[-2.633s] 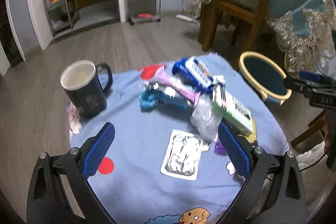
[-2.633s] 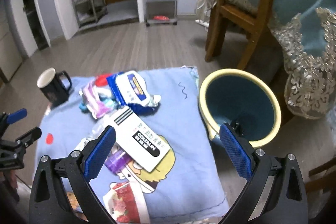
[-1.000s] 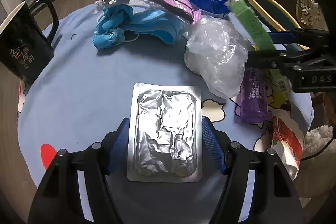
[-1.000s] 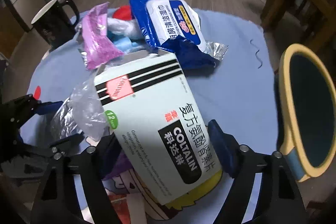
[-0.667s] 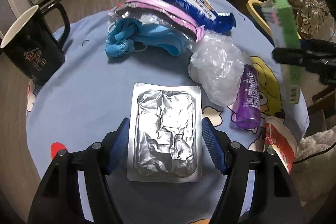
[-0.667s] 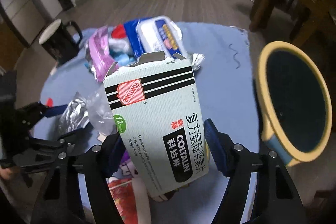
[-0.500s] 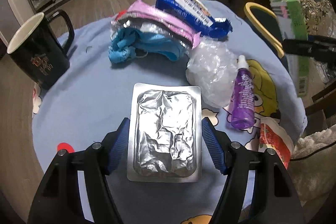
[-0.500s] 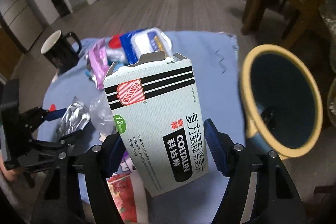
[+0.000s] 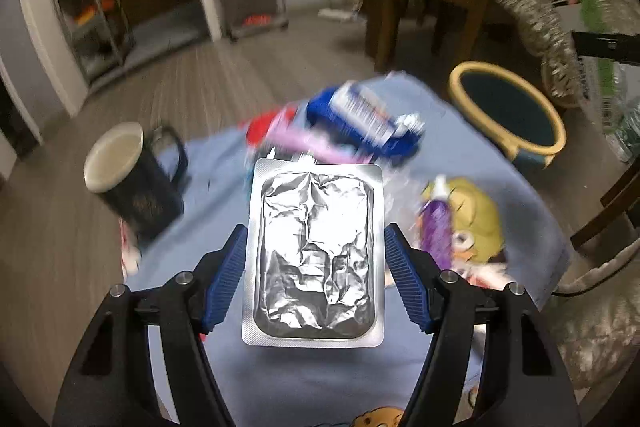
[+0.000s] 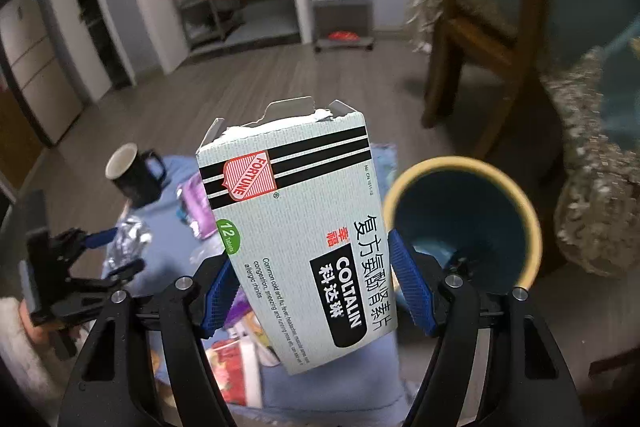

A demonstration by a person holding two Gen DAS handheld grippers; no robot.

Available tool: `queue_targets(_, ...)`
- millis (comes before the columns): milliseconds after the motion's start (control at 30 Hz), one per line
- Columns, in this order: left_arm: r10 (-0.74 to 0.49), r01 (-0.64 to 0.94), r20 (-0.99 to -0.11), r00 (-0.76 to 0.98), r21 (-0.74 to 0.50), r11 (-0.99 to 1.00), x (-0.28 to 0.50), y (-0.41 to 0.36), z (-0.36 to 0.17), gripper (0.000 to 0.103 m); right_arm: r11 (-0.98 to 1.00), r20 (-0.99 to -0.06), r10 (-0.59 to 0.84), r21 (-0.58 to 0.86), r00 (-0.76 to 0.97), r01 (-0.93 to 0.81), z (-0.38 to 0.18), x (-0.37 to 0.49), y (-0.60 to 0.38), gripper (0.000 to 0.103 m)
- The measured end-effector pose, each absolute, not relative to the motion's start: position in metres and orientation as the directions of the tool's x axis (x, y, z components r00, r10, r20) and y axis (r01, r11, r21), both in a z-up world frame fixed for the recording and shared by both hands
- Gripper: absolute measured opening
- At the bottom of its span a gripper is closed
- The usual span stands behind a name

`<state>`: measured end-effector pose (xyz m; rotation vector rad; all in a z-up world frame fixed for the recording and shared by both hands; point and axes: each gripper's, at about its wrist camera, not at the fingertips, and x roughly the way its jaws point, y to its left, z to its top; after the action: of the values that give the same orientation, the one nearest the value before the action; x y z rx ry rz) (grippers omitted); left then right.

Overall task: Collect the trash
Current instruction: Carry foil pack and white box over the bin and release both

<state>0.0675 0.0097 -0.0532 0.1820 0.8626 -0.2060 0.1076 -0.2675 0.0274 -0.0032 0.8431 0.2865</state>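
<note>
Round table (image 9: pixel 328 379) in blue cloth, black mug (image 9: pixel 132 187), wrappers (image 9: pixel 360 115), purple bottle (image 9: pixel 436 231)

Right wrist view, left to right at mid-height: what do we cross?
left gripper → black mug → purple packet → medicine box → yellow-rimmed bin

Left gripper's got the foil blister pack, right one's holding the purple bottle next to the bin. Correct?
Not quite. The right gripper is clamped on the white medicine box, not the purple bottle, which lies on the blue cloth in the left wrist view. The right wrist view shows the box beside the yellow-rimmed bin. The left gripper does hold the foil blister pack.
</note>
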Motion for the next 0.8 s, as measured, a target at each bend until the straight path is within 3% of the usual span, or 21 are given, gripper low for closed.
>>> queue_targets(133,-0.180,0.296,-0.726,0.664,0.035,0.955,0.066,-0.015,-0.025,0.068,0.974,-0.709,0.225,0.144,0.669,-0.175,0.027,0.112,-0.300,0.072)
queue_targets(300,-0.241,0.352,-0.701,0.671,0.014,0.936,0.067,-0.045,-0.009,0.068,0.978,-0.741,0.206,0.180,0.639,-0.107,0.004,0.131,-0.325,0.072)
queue_targets(800,-0.368,0.496,-0.707,0.604,-0.028,0.868,0.103,-0.137,0.003,0.068,0.980,-0.773,0.139,0.198,0.620,0.027,-0.025,0.176,-0.381,0.072)
